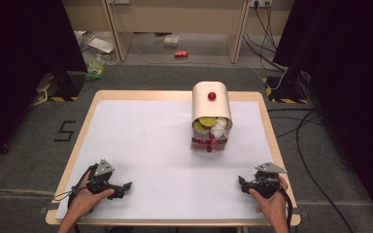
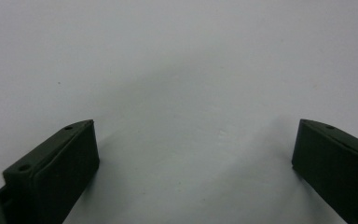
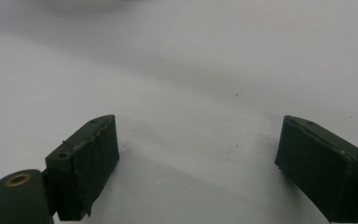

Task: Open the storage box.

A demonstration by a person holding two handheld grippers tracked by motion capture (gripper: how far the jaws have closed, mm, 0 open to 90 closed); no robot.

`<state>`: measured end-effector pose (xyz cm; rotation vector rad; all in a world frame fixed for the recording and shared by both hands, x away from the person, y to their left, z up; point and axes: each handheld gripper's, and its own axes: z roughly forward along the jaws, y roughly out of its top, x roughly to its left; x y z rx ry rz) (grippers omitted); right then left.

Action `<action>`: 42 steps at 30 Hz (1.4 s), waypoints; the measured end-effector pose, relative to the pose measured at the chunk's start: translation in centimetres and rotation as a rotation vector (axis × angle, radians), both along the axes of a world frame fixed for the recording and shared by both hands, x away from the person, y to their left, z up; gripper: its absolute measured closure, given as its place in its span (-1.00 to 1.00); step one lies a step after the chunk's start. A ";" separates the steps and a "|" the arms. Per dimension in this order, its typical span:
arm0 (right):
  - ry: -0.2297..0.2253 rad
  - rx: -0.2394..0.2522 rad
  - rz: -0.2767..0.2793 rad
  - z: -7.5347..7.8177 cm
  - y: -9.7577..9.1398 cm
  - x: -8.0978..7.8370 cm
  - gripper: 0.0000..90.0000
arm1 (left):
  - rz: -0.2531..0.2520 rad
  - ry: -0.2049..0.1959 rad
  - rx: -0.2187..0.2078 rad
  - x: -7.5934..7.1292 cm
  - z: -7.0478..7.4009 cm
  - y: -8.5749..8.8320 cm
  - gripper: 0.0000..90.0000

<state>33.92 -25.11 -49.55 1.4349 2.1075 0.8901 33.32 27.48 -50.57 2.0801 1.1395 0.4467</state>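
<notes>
Both grippers rest near the table's point(image 1: 126, 121) front edge, left gripper point(image 1: 126, 187) and right gripper point(image 1: 241, 184) with jaws apart, empty, well apart from the box point(image 1: 211, 109).

The table point(image 1: 85, 121) has a pale wood rim around a plain white sheet point(image 1: 141, 145). On it the box point(image 1: 211, 104) has a beige, unpatterned curved cover with a glossy red knob point(image 1: 211, 96) on top. Under the cover sit yellow-green point(image 1: 207, 121) and white point(image 1: 219, 127) rounded pieces, above a red-and-white lower part point(image 1: 209, 143). The left gripper point(image 1: 126, 186) and right gripper point(image 1: 241, 182) are black, each topped by a grey plate; their jaws look dark green-black in the gripper views
</notes>
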 end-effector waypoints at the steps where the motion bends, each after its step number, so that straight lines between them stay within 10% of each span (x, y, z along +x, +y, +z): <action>1: 0.001 -0.001 0.001 0.0 0.0 0.0 -0.71 | -0.002 0.004 -0.005 0.0 0.0 0.0 -1.00; 10: 0.004 0.014 -0.012 0.3 -0.3 0.0 -0.60 | -0.002 0.004 -0.005 0.0 0.0 0.0 -1.00; 23: -0.190 0.075 -0.010 3.6 0.6 -0.3 -0.60 | -0.001 0.001 -0.001 0.0 0.0 0.0 -1.00; 42: -0.267 0.119 0.057 8.0 3.7 0.0 -0.45 | -0.002 0.004 -0.005 0.0 0.0 0.0 -1.00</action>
